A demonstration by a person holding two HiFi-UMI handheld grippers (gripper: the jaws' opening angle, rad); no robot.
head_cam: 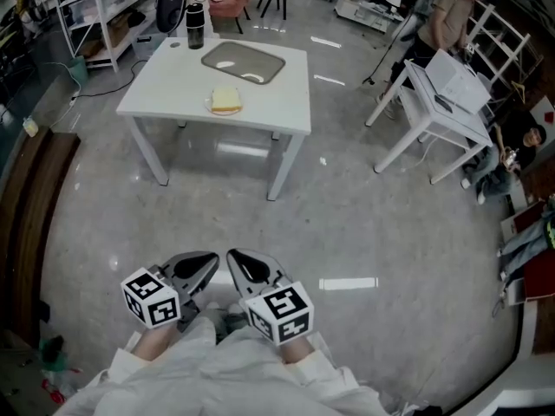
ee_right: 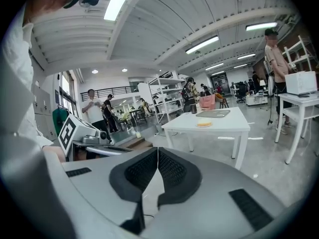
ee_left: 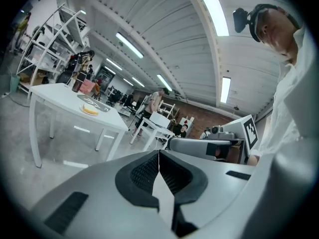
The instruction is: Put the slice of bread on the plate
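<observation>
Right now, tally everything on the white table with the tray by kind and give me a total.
Slice of bread: 1
Plate: 1
Tray: 1
Bottle: 1
Small round item beside the bottle, too small to identify: 1
Total: 5

Bright, even light falls from long ceiling tubes [ee_left: 212, 6] above me; they flare white in both gripper views; the polished floor [head_cam: 286, 224] mirrors them as pale streaks [head_cam: 349, 282]; the white worktop [head_cam: 165, 81] casts a soft shadow beneath; both gripper views bow strongly, blackening at the corners; my near jaws look perhaps slightly soft.
</observation>
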